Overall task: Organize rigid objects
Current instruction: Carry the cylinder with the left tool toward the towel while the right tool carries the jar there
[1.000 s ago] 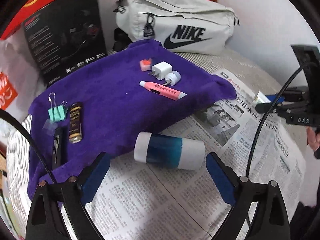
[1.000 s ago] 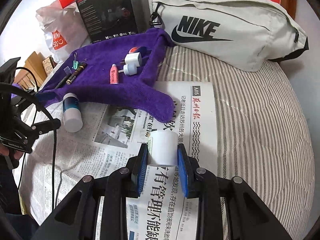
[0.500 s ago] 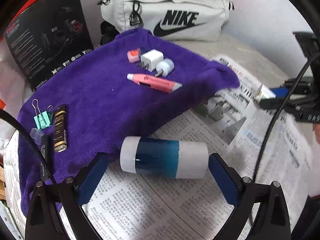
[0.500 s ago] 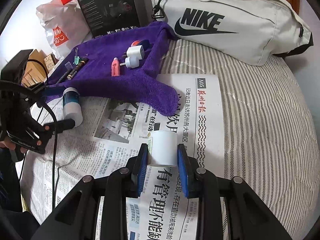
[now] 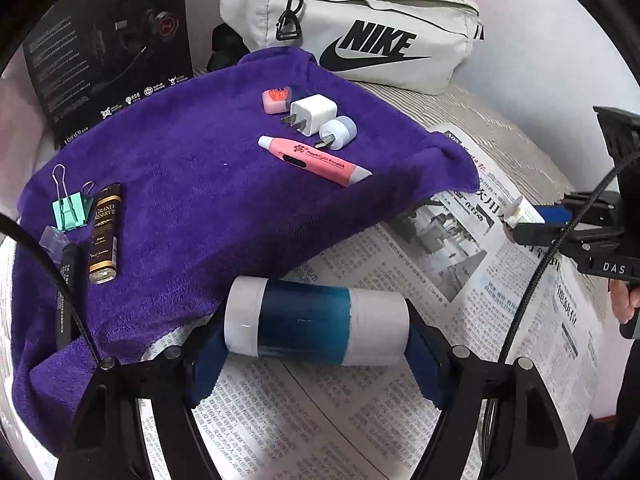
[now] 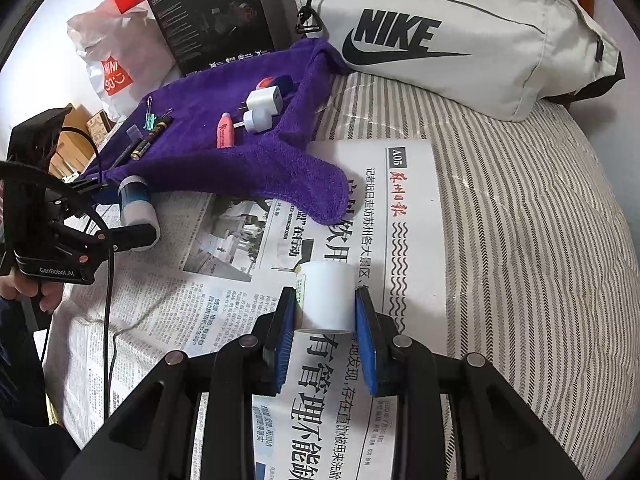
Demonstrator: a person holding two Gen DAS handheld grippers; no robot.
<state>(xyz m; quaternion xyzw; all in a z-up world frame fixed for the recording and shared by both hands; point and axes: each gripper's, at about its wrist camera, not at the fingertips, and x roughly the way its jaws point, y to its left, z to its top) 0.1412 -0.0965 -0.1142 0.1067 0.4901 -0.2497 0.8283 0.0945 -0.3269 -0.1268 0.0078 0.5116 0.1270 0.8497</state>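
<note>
Bottles are what both tools hold at this moment. The left gripper (image 5: 316,344) has its blue pads pressed on the two ends of a blue-banded bottle (image 5: 316,322), which lies on its side on the newspaper (image 5: 340,420), just at the front edge of the purple towel (image 5: 192,184). The right gripper (image 6: 325,312) is clamped on a small white bottle (image 6: 326,296) over the newspaper's right half, near its right edge.

On the towel lie a pink pen (image 5: 314,160), a white charger (image 5: 312,114), a round plug (image 5: 338,133) and a pink eraser (image 5: 275,100) toward the back, and a green clip (image 5: 70,210) and a brown tube (image 5: 105,234) at the left edge.

I judge the end-to-end hold as the risk: the caps are smooth and the body is round, so the bottle may turn or slip out when lifted. The loose towel edge touching it could also catch and pull the small things out of order.
</note>
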